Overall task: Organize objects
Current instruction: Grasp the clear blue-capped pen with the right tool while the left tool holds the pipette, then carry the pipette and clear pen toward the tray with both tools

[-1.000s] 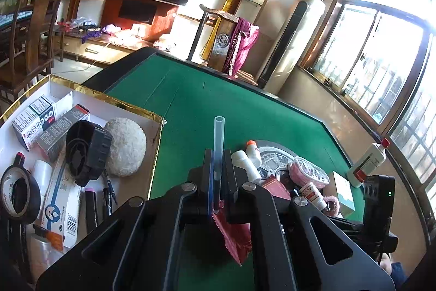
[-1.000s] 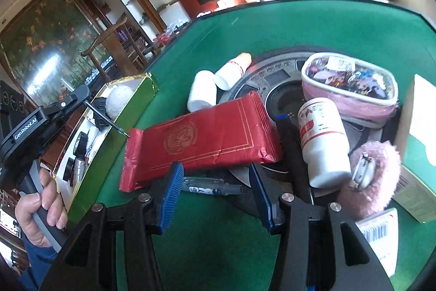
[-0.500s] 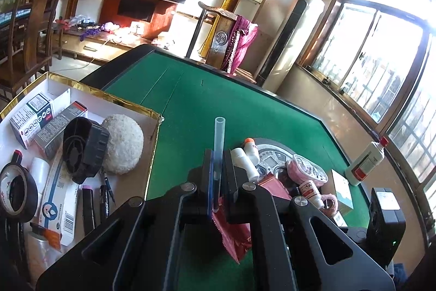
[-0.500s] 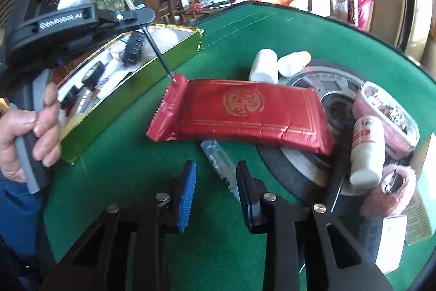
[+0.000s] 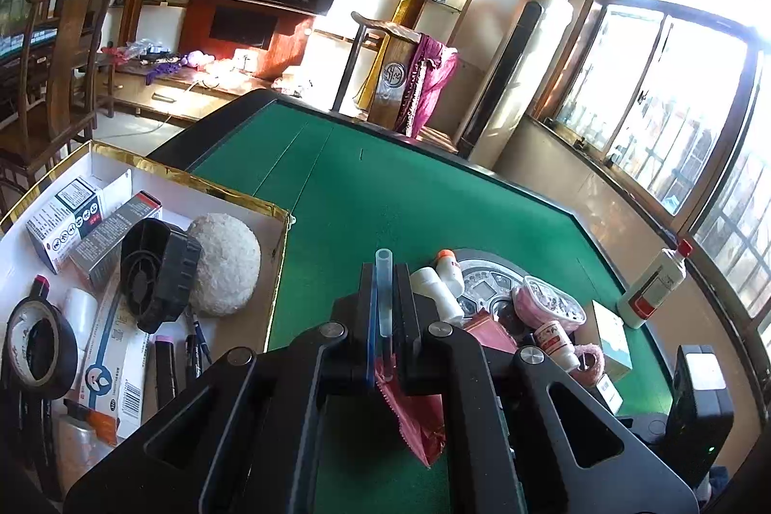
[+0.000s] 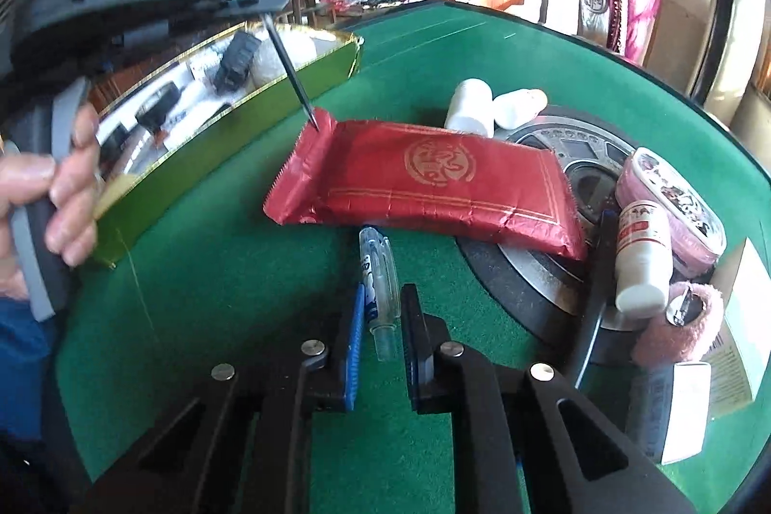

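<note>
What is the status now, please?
Left hand-held gripper shut on clear plastic tube. Right hand-held gripper just closing around clear plastic pen on green felt. Red foil packet lies beyond.

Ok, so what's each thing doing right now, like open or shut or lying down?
left gripper, shut on the clear tube.
right gripper, jaws just been closing, now pinching the clear pen.
clear pen, lying on the green table.
gold box, open, partly filled.
red packet, sealed, lying flat.
white bottle, lying on its side.
</note>
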A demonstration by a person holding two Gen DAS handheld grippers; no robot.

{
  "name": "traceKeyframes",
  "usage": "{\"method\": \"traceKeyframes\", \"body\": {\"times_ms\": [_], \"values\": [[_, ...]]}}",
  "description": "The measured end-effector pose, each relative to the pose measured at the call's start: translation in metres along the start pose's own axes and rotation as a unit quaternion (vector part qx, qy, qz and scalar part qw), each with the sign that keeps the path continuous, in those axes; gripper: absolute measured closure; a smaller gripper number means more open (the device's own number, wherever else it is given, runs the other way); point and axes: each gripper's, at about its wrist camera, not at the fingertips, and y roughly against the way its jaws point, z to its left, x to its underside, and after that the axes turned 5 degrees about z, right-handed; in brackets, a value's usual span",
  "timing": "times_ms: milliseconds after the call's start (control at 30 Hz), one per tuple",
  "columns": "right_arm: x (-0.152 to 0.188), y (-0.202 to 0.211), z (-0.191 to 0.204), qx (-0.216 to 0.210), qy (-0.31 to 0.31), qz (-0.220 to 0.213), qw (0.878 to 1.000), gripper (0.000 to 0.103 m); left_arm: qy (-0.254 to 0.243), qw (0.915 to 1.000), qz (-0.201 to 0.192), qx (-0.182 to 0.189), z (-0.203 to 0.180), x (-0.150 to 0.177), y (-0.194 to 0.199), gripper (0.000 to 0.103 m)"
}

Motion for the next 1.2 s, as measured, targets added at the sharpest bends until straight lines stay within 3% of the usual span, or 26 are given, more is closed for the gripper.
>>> {"method": "traceKeyframes", "body": {"times_ms": [133, 267, 633, 833, 967, 1133, 1200], "values": [[-0.001, 0.013, -0.001, -0.026, -0.024, -0.018, 0.999, 0.090, 0.005, 1.0000, -0.004, 0.002, 0.004, -0.002, 0.003, 0.099], [0.000, 0.012, 0.007, -0.019, -0.015, -0.011, 1.000, 0.090, 0.003, 1.0000, 0.002, 0.001, 0.004, 0.000, 0.000, 0.099], [0.007, -0.005, 0.015, -0.006, 0.009, 0.027, 1.000, 0.090, -0.031, 0.9957, 0.087, -0.004, -0.007, 0.016, -0.022, 0.099], [0.006, -0.009, 0.013, -0.006, 0.010, 0.030, 0.999, 0.089, -0.070, 0.9851, 0.156, -0.013, -0.013, 0.036, -0.026, 0.098], [0.008, -0.009, 0.017, 0.002, 0.030, 0.029, 0.999, 0.088, -0.111, 0.9779, 0.175, -0.024, -0.019, 0.052, -0.012, 0.098], [0.014, -0.009, 0.016, 0.003, 0.040, 0.006, 0.999, 0.088, -0.138, 0.9639, 0.222, -0.050, -0.019, 0.068, -0.029, 0.098], [0.014, -0.009, 0.015, 0.002, 0.036, 0.003, 0.999, 0.088, -0.141, 0.9621, 0.227, -0.052, -0.019, 0.068, -0.033, 0.097]]}}
